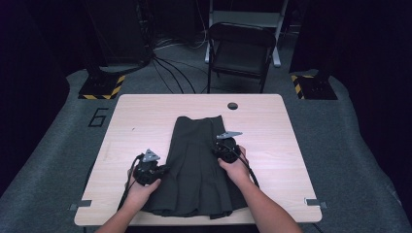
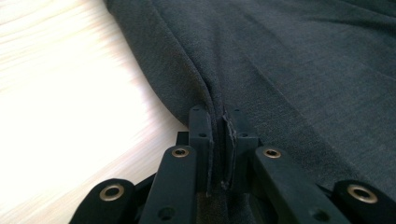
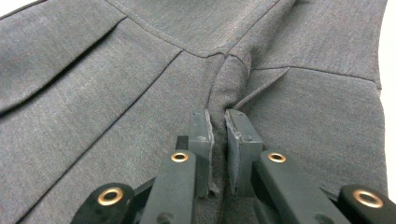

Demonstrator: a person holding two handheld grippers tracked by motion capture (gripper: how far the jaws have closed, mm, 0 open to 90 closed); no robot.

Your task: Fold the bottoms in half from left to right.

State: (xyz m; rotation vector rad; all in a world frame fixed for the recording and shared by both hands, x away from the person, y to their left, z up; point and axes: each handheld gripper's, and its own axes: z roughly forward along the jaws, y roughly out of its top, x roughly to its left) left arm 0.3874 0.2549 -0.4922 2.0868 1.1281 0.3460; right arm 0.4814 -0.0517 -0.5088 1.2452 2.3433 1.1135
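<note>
Dark grey pleated fabric skirt [image 1: 197,165] lies flat in the middle of the light wooden table [image 1: 272,131], with its narrow waistband pointing away from me and its wide hem near my edge. My left gripper [image 1: 160,170] is clenched on the left side edge of the skirt; in the left gripper view the cloth rises as a thin fold [image 2: 215,100] between the two black jaws. My right gripper [image 1: 219,151] is clenched on the right side of it, higher up and closer to the waistband, and in the right gripper view a small ridge of cloth [image 3: 227,79] is pinched there, just under the waistband seam.

I judge that I am about to lift or fold the garment. The risk I see is that each bite is small (only a narrow pinch of fabric), so the cloth could slide out if I pull quickly. Also the two grips are not at the same height along the skirt, so a lift may come crooked and spoil the pleats. If I take only the upper layer, the lower one will stay on the table.
</note>
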